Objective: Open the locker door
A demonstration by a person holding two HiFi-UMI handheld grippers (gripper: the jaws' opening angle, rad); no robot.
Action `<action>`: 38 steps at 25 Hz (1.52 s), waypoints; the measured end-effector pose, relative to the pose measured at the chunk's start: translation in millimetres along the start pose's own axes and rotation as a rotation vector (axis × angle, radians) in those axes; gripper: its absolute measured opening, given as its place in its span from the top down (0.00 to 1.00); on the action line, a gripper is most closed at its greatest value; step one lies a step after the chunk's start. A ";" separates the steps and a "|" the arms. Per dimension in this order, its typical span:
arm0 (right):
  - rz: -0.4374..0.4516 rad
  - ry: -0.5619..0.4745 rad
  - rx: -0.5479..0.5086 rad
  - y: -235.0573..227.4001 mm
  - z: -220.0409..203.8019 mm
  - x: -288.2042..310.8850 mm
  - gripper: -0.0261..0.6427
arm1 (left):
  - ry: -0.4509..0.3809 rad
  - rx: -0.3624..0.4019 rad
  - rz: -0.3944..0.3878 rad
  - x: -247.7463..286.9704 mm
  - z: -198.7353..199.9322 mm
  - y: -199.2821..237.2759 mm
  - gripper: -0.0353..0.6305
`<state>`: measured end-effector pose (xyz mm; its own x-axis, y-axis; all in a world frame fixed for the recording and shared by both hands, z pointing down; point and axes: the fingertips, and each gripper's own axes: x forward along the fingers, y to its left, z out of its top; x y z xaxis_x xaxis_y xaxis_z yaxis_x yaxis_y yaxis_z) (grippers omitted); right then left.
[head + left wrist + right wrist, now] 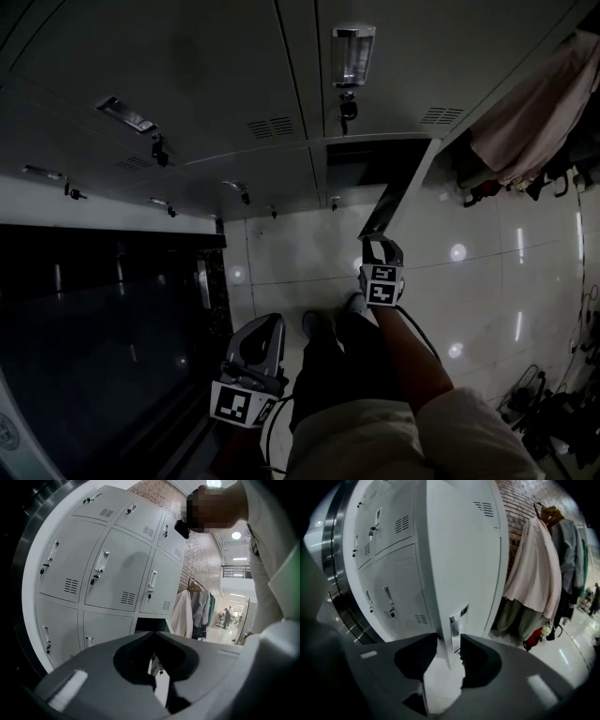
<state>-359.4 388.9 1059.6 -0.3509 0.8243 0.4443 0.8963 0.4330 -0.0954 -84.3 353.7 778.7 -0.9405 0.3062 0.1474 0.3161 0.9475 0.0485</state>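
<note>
The locker door (459,550) stands swung out, edge-on, its free edge by the handle plate (457,623) pinched between the right gripper (449,641) jaws. Open tiled floor (478,281) lies rightward; hanging coats (534,573) crowd just beyond the door. The left gripper (153,632) is closed, empty

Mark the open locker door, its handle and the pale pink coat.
open locker door (459,550): right gripper view, on its outer face.
door handle (457,623): right gripper view, on its metal plate.
pale pink coat (534,573): right gripper view, on the middle of the cloth.
</note>
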 end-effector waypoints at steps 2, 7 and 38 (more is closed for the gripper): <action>-0.050 0.031 0.011 -16.0 -7.6 -13.3 0.76 | -0.086 0.019 -0.006 7.2 24.6 -7.0 0.90; -0.123 0.102 0.066 -49.7 -18.6 -41.9 0.81 | -0.107 0.030 -0.037 14.4 56.2 -23.9 0.90; 0.202 -0.783 -0.028 78.6 512.1 -601.5 0.96 | -0.268 0.214 0.063 -125.6 393.2 -95.0 0.94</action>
<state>-216.6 113.9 328.7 -0.2597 0.9064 -0.3333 0.9656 0.2473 -0.0800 -45.2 261.5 367.1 -0.9285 0.3507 -0.1221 0.3674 0.9153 -0.1652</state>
